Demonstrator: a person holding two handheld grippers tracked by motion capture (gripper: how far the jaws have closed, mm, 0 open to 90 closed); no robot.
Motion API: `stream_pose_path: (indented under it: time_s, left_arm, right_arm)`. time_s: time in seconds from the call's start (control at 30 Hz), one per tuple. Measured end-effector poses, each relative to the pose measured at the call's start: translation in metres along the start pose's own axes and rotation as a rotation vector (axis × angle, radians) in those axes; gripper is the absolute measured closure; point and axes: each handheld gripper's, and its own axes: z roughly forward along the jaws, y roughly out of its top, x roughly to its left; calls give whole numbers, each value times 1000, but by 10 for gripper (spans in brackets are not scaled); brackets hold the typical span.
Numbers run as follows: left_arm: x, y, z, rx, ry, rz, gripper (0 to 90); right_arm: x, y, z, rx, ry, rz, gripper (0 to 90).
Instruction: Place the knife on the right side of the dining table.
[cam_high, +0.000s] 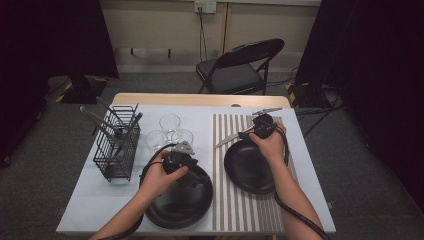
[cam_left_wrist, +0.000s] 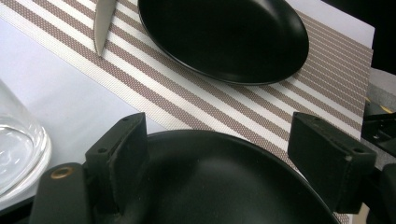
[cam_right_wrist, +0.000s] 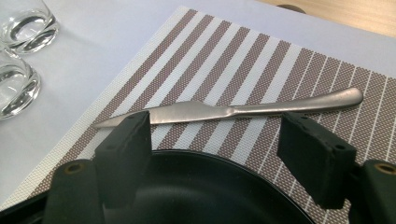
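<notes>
Left hand-held gripper (cam_high: 186, 167): jaws wide apart, hovering over the far rim of the near-left black plate (cam_high: 177, 200); nothing held. Right hand-held gripper (cam_high: 257, 131): jaws likewise spread, empty, poised above the far edge of the second black plate (cam_high: 248, 167), pointing toward the knife (cam_right_wrist: 233, 110).

Knife: plain metal table knife, lying flat on the striped placemat (cam_high: 227, 210) just beyond the right plate, blade to the left, handle to the right. Judged stiff, light, smooth and somewhat slippery; sits low on the mat, so best taken across the thicker handle, jaws coming down either side.

Plates: one on the placemat, one on the white cloth to its left. Likely rigid, breakable, glossy; grip at the rim.

Also present: three glasses (cam_high: 170, 131) far left of centre; wire cutlery basket (cam_high: 119, 145) at the left of the table (cam_high: 200, 100).
</notes>
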Motion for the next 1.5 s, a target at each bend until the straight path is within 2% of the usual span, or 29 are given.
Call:
stream_pose_path:
  time_s: [0.23,0.6,0.7,0.87,0.93,1.03,1.3,1.5]
  left_arm:
    - [1,-8,-7,-10,-8,-11,201]
    - [1,-24,-15,2,-5,-24,201]
    - [1,-28,-16,4,-3,-28,201]
    - [-1,-29,-19,1,0,-25,201]
    - [-1,-30,-21,7,-14,-21,201]
    - [-2,-31,-22,14,-3,-8,201]
    - [-2,-38,-24,9,-16,-21,201]
    - [-2,-39,-27,4,-19,-14,201]
  right_arm:
    - [2,3,6,11,-9,-20,254]
    - [-2,5,17,34,-31,-26,262]
    - [-5,5,20,33,-35,-14,263]
    - [-7,6,24,39,-35,-18,263]
    - [-8,6,25,45,-40,-26,263]
    - [-10,6,28,52,-40,-39,263]
    - [-16,3,33,62,-52,-34,278]
    - [-16,7,41,70,-66,-47,321]
